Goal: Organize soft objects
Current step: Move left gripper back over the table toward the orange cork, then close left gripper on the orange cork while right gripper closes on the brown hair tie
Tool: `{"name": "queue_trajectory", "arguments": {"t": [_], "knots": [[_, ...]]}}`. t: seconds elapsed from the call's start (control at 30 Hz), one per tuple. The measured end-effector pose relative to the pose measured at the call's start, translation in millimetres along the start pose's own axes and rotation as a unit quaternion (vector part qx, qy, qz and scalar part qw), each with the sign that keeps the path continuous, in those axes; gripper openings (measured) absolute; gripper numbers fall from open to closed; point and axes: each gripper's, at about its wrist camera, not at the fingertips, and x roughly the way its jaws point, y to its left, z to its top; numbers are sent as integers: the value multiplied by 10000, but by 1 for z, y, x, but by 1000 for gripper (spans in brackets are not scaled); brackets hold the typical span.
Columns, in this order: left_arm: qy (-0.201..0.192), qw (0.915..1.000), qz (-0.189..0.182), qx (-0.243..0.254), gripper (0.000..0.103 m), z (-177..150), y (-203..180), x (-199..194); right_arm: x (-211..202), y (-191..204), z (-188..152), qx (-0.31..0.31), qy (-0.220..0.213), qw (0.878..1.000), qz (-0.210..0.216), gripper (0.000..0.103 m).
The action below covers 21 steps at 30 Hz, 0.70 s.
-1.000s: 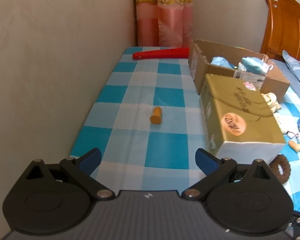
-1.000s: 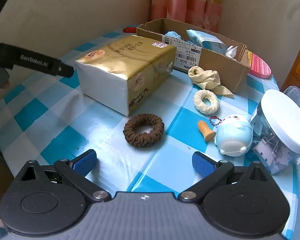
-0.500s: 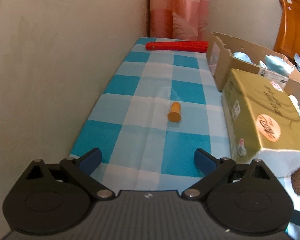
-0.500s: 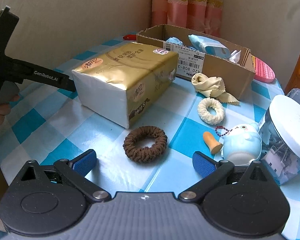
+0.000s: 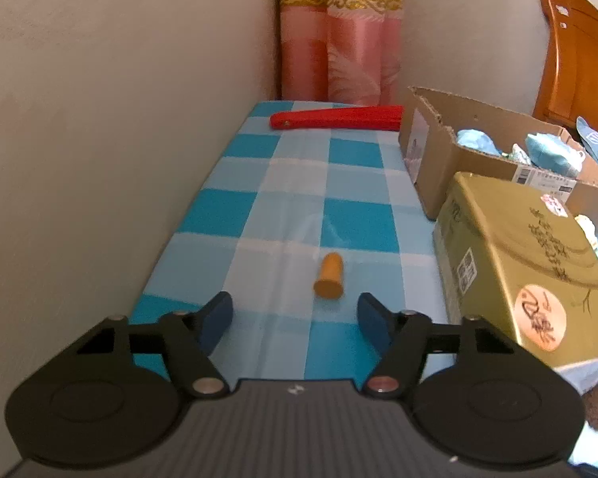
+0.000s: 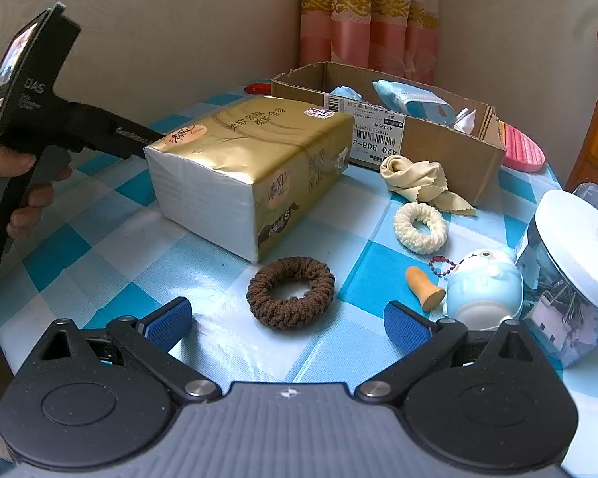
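My left gripper (image 5: pixel 295 320) is open and empty, just short of a small orange stopper (image 5: pixel 329 277) lying on the checked tablecloth. My right gripper (image 6: pixel 287 318) is open and empty, right in front of a brown scrunchie (image 6: pixel 290 292). Beyond lie a cream scrunchie (image 6: pixel 419 228), a beige cloth (image 6: pixel 416 177), a second orange stopper (image 6: pixel 423 288) and a light-blue plush keychain (image 6: pixel 484 288). A cardboard box (image 6: pixel 426 147) at the back holds blue soft items; it also shows in the left wrist view (image 5: pixel 442 151). The left gripper's body (image 6: pixel 40 119) is seen at the left.
A gold tissue pack (image 6: pixel 251 163) stands mid-table, also in the left wrist view (image 5: pixel 514 267). A clear jar of clips with a white lid (image 6: pixel 570 275) stands at the right. A red folded fan (image 5: pixel 337 117) lies at the far end. A pink pad (image 6: pixel 522 151) lies behind the box. A wall runs along the left.
My left gripper has moved forward toward the orange stopper and its jaws have narrowed. My right gripper has shifted slightly closer to the brown scrunchie.
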Motion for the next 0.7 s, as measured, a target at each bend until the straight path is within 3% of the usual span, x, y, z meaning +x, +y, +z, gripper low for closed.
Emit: {"name": "queue_trajectory", "arguments": {"t": [0.17, 0.43, 0.5, 0.6, 0.7], "knots": [[-109, 9998, -39, 143, 60, 4, -5, 6, 0, 0, 0, 0, -1, 10000, 3, 103], [-202, 9995, -160, 163, 38, 8, -9, 10, 0, 0, 0, 35, -13, 10000, -35, 103], [-218, 9994, -169, 203, 27, 8, -10, 10, 0, 1, 0, 42, -18, 10000, -45, 103], [-230, 9991, -253, 241, 19, 7, -12, 9, 0, 1, -1, 50, -16, 10000, -54, 103], [-240, 9989, -319, 260, 16, 7, -13, 10, 0, 1, 0, 54, 7, 10000, -61, 103]]}}
